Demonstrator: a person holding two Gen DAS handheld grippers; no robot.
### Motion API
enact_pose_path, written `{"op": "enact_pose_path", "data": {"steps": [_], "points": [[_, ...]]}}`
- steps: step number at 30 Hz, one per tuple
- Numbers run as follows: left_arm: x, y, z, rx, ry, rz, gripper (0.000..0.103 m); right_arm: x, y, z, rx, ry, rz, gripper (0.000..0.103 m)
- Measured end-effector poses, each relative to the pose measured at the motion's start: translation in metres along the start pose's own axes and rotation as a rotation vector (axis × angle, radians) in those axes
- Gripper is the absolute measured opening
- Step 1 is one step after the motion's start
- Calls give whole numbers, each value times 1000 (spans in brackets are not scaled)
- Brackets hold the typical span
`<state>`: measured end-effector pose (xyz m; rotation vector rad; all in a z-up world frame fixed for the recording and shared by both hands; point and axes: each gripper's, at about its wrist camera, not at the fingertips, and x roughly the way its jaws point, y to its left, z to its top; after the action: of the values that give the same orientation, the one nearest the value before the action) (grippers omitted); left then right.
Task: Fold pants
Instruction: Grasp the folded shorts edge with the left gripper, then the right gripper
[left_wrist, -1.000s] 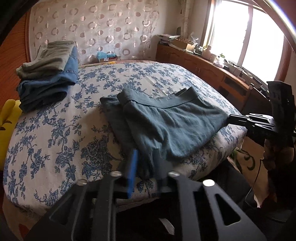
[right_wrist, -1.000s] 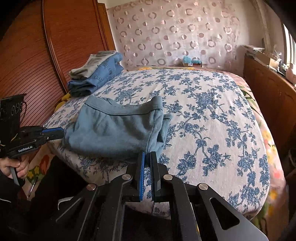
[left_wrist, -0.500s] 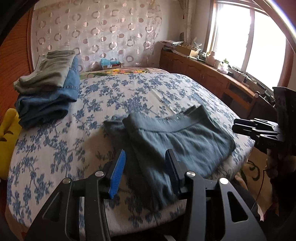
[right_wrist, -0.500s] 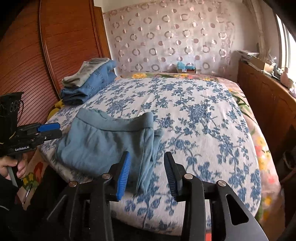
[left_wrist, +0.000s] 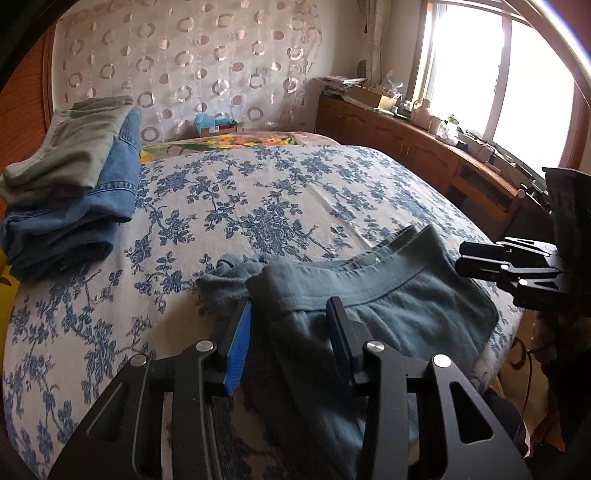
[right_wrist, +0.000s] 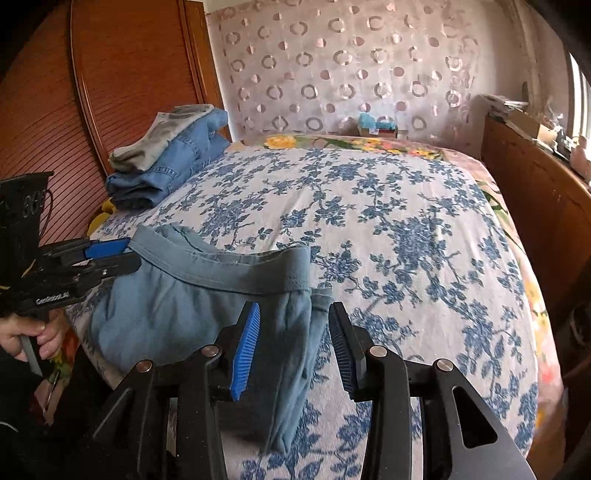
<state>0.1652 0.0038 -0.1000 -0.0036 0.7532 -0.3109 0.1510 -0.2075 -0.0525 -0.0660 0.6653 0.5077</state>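
Both grippers, left (left_wrist: 288, 332) closing and right (right_wrist: 293, 339) parted, are straddling the pants (right_wrist: 207, 295) unpinched, so we are risking dragging folded layers apart.

One pair of blue-grey pants (left_wrist: 388, 306), folded, lying directly ahead of both grippers on the bed's near edge.
One stack of folded clothes (left_wrist: 70, 192), far ahead and to the left of the grippers; two garments can be counted in it: one pair of blue jeans (right_wrist: 173, 166) below, one grey-green garment (left_wrist: 74, 147) on top.
One bed (right_wrist: 406, 229), with one blue-flowered cover.
Two hand-held grippers: one left gripper (left_wrist: 291, 325), one right gripper (right_wrist: 293, 328), each with two fingers.
One hand (right_wrist: 33, 332) in view.
One small box (right_wrist: 376, 127) beyond the bed's far end.
One window (left_wrist: 509, 74), to the right.
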Motion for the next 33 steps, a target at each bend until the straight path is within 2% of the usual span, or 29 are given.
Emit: {"op": "enact_pose_path", "data": {"steps": [2,6,11,15,17,19,22,25,33], "points": [[2,1,3,4,1,-4,35,7,-1,0,1,9,4,41],[4,-1,10,35,0,-19,15,17,-4,3,11,24,12,41],[1,-5,21,56,-23,-28,14,23,-8,9,32,24,15,41],[4,-4,24,66,-12,-16,14,24,-13,12,70,20,32,42],[6,0,22,59,8,-7,19,25,-13,13,72,22,28,43],[8,5,19,49,20,10,30,26,-13,12,70,27,14,43],[11,14,16,30,37,14,41,30,-12,12,73,45,2,43],[15,19,13,24,51,11,47,35,-11,11,75,63,-10,44],[25,28,5,-12,60,-7,54,47,-6,12,42,91,-23,44]]}}
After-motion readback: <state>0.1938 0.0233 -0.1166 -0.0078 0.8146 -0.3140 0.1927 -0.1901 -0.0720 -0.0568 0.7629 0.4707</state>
